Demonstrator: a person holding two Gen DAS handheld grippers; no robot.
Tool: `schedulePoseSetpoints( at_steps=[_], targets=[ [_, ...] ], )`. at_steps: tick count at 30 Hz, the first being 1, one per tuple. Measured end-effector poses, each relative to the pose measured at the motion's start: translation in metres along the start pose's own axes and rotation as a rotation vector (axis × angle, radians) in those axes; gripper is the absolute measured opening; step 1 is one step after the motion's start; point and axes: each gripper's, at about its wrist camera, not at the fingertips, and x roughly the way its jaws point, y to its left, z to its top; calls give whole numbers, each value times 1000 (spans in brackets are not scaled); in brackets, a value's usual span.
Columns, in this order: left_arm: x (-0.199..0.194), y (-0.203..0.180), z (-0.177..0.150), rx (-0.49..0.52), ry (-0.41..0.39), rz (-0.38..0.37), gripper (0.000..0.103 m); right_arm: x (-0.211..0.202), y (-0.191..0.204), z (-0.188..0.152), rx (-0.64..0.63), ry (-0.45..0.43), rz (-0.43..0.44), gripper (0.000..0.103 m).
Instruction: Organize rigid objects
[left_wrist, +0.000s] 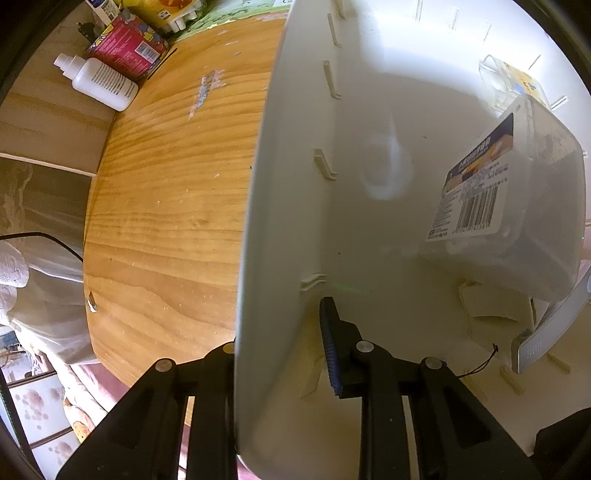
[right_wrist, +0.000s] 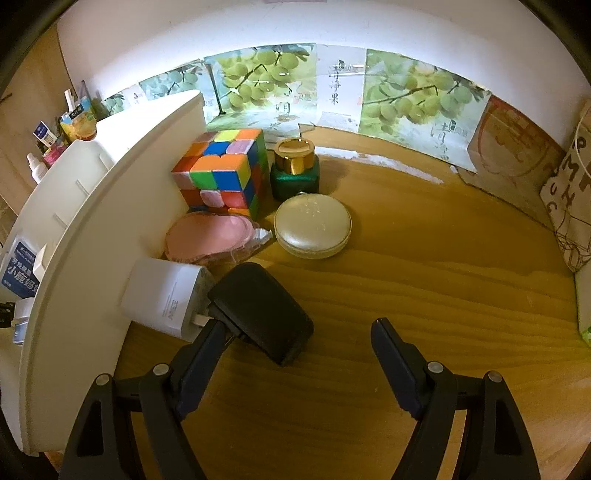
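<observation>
In the left wrist view my left gripper (left_wrist: 277, 325) straddles the side wall of a white bin (left_wrist: 280, 184). One finger is inside by a wall rib, the other is mostly hidden outside, and a sliver of gap shows at the inner pad. Inside the bin lie a translucent box with a barcode label (left_wrist: 517, 206) and a silver flat item (left_wrist: 546, 332). My right gripper (right_wrist: 301, 325) hangs open over the table. A black block (right_wrist: 262, 310) and a white charger (right_wrist: 166, 299) lie by its left finger. Beyond are a colour cube (right_wrist: 225, 173), a green jar (right_wrist: 295, 170), a cream compact (right_wrist: 312, 225) and a pink puff (right_wrist: 210, 236).
The bin's white wall (right_wrist: 92, 236) borders the items on the left. A white bottle (left_wrist: 99, 81) and a pink box (left_wrist: 129, 44) lie at the wooden table's far edge (left_wrist: 166, 184). A cardboard box (right_wrist: 517, 147) and a paper bag (right_wrist: 572, 206) stand at the right, before a grape-print backdrop (right_wrist: 258, 81).
</observation>
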Motion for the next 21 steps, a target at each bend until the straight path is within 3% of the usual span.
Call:
schedulePoseSetpoints(
  at_steps=[10,19,21],
  targets=[
    [-1,-3,2,-17,2,11,28,4,6,2,-41,-17,20,78],
    [-1,-2,2,-28,-1,14,29,3,12,4,-69,-24,77,52],
    [-1,-2,2,-28,-2,15,29,3,14,4,-79,-23,69,52]
  ],
)
